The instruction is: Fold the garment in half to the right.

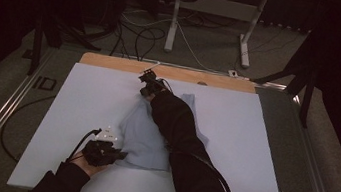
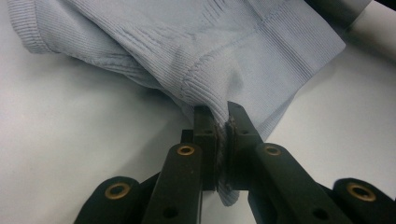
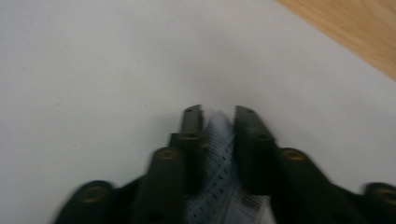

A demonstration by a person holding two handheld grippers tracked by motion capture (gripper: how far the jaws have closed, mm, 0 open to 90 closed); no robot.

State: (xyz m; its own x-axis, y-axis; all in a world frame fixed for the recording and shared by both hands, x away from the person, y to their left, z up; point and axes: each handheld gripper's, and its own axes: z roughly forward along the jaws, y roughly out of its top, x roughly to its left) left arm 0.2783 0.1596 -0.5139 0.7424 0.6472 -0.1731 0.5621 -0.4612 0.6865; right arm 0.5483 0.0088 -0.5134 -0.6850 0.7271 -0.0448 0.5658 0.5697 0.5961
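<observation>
**Pale-blue knit garment held at two ends on a white tabletop**

Pale-blue ribbed garment (image 1: 152,136): lies rumpled at the middle of the white tabletop (image 1: 70,112), stretched from its near-left part toward the far edge. Fine ribbing and a seamed hem show in the left gripper view (image 2: 210,51).

Left gripper (image 1: 105,151): nearest item, at the near-left of the tabletop, held in a hand (image 1: 91,163) with a dark sleeve. Jaws closed on a fold of the garment's ribbed edge, the cloth pinched flat between them (image 2: 222,140). A cable trails from its back.

Right forearm (image 1: 178,132): dark-sleeved, reaching across and over the garment.

Right gripper (image 1: 148,85): farther off, near the far edge of the tabletop. Jaws clamped on a strip of the knit cloth, which fills the narrow gap between them (image 3: 218,140); the view is blurred.

Wooden strip (image 1: 172,72): bare along the tabletop's far edge.

Floor beyond: grey, with loose cables (image 1: 142,34) and a white stand's legs (image 1: 208,25).
</observation>
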